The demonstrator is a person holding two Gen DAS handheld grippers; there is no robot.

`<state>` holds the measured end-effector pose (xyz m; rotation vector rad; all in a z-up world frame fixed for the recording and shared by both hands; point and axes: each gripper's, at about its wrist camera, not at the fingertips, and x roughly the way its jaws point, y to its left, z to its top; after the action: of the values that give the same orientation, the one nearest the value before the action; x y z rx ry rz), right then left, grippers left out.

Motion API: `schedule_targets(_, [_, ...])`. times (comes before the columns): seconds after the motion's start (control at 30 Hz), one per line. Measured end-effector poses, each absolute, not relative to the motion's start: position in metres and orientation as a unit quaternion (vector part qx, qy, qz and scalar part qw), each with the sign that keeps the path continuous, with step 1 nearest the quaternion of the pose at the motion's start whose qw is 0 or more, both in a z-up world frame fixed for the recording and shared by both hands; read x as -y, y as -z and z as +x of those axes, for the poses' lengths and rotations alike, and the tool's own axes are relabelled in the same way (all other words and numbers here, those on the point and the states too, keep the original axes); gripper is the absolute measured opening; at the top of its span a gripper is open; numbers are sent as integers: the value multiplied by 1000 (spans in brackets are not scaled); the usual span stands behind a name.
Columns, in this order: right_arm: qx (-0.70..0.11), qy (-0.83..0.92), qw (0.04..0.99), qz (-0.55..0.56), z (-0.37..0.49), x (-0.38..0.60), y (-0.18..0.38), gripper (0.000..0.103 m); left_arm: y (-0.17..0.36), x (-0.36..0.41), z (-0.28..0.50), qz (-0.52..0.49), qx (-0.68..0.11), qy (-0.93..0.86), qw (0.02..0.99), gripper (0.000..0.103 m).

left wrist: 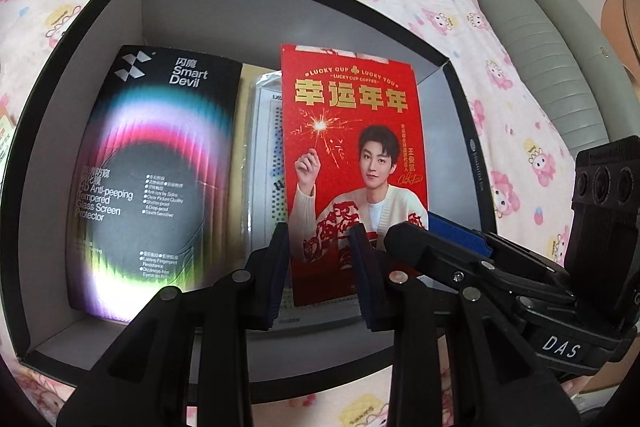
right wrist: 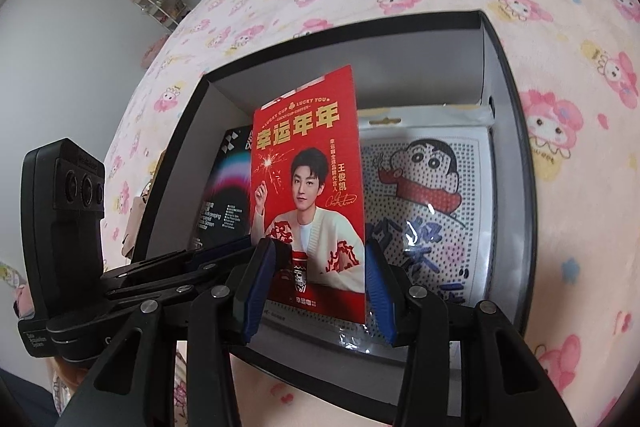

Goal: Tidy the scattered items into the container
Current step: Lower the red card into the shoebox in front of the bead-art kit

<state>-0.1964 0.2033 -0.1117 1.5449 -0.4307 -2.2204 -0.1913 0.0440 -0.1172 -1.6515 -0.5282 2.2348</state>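
The red card (right wrist: 310,187) was pinched by the right gripper (right wrist: 316,287) above the box (right wrist: 516,131). It was framed by the left gripper (left wrist: 320,267); whether pinched there cannot be told.

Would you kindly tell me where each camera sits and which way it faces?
Left wrist: on the left gripper, looking down into the box; its fingers and the right gripper show.
Right wrist: on the right gripper, facing the same box; the left gripper's camera block shows.
Shared: red card, Smart Devil pack.
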Motion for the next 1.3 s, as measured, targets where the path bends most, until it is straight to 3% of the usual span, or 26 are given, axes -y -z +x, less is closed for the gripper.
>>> schedule_targets(0.4, [116,786,173,582,-195,-196,127,41,131,-56,-196,-600,125,-781,122,24])
schedule_targets(0.67, [111,781,165,592,-199,-194,134,40,132,-68,-201,-613,92,-779,98,15])
schedule_targets(0.77, [101,781,163,594,-199,-189,136,40,132,-74,-202,-619,67,-778,86,19])
schedule_targets(0.83, [102,781,166,593,-198,-189,135,40,132,-72,-205,-623,84,-772,92,30])
schedule_targets(0.9, [108,788,164,583,-197,-194,128,40,127,-65,-204,-615,108,-775,99,34])
schedule_targets(1.3, [86,831,135,533,-200,-204,110,40,132,-94,-239,-616,70,-780,88,32])
